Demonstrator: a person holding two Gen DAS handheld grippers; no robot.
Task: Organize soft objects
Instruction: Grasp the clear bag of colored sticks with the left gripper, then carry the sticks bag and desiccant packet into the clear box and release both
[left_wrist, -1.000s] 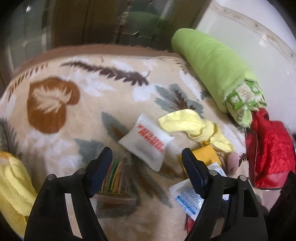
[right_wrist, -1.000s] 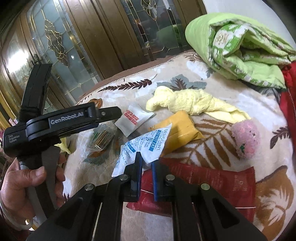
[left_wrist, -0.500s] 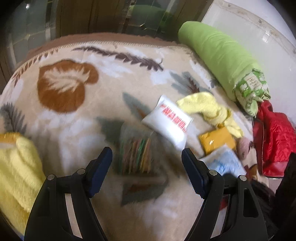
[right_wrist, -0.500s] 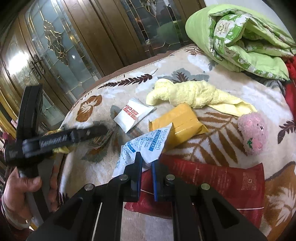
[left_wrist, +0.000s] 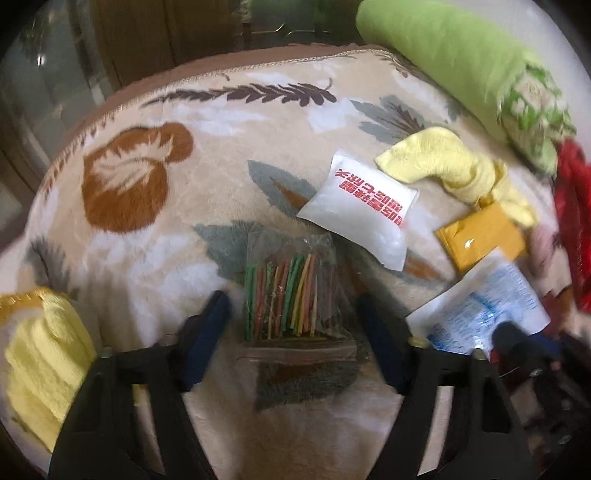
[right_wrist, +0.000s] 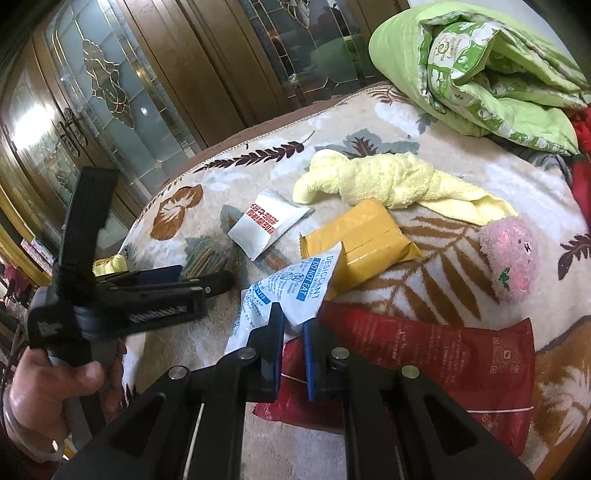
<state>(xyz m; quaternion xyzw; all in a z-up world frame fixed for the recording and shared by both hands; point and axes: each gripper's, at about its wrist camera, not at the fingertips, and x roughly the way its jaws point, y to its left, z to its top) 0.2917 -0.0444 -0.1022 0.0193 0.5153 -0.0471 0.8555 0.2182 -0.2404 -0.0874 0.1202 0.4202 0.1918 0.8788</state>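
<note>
Left claw (left_wrist: 291, 325) is over the bag of sticks (left_wrist: 290, 291), jaws spread either side of it and just closing in, pads not on it yet. The bag lies flat on the blanket (left_wrist: 155, 236), near the white pouch (left_wrist: 360, 212).

Risk here: that bag is thin, clear, crinkly film, lying flush on deep fuzzy pile. The fingers could pinch blanket along with it, or skid off the slick film and catch only a corner, so the bag swings and the thin coloured sticks bunch at one end.

Right claw (right_wrist: 293, 338) is pressed together on a corner of the desiccant sachet (right_wrist: 291, 288), a limp white-and-blue packet sagging from the pinch. A corner hold on smooth film could slip if the hand jerks.

Around it: a glossy yellow packet (right_wrist: 364, 245), blocky; a red pouch (right_wrist: 436, 360), flat and shiny; a twisted yellow towel (right_wrist: 388, 181), terry; a fuzzy pink toy (right_wrist: 511, 258), round.
</note>
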